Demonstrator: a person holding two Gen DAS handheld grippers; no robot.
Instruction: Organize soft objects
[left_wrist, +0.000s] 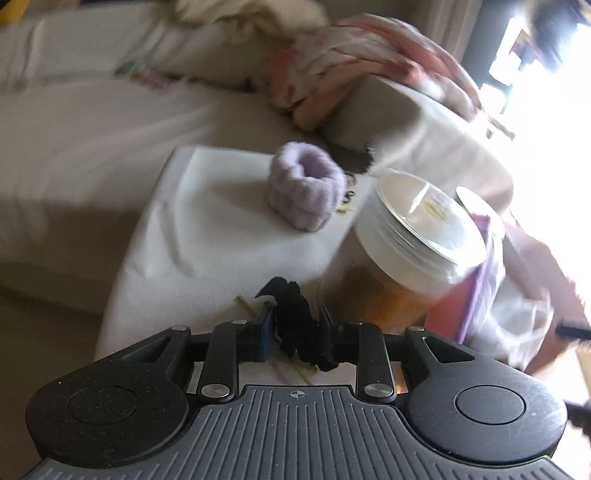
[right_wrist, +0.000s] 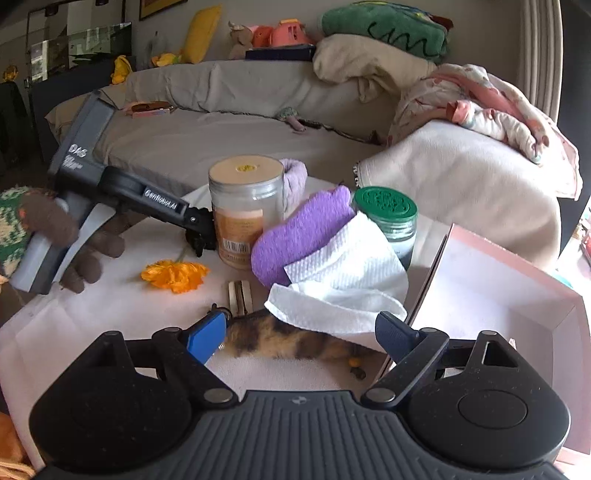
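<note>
While our left gripper (left_wrist: 295, 325) clamps a black fuzzy item (left_wrist: 295, 314) above the white cloth (left_wrist: 221, 236), our right gripper (right_wrist: 301, 338) hangs spread apart over a striped furry toy (right_wrist: 280, 341). Beyond lie a paper towel (right_wrist: 343, 273), purple sponge (right_wrist: 299, 236) and pink box (right_wrist: 498, 295).

Lilac fluffy scrunchie (left_wrist: 306, 186) centre frame; orange flower (right_wrist: 174, 275) lower left; purple sponge (right_wrist: 295, 236), white paper towel (right_wrist: 343, 280); green-lidded jar (right_wrist: 386, 218); pink tray (right_wrist: 517, 295) right.
</note>
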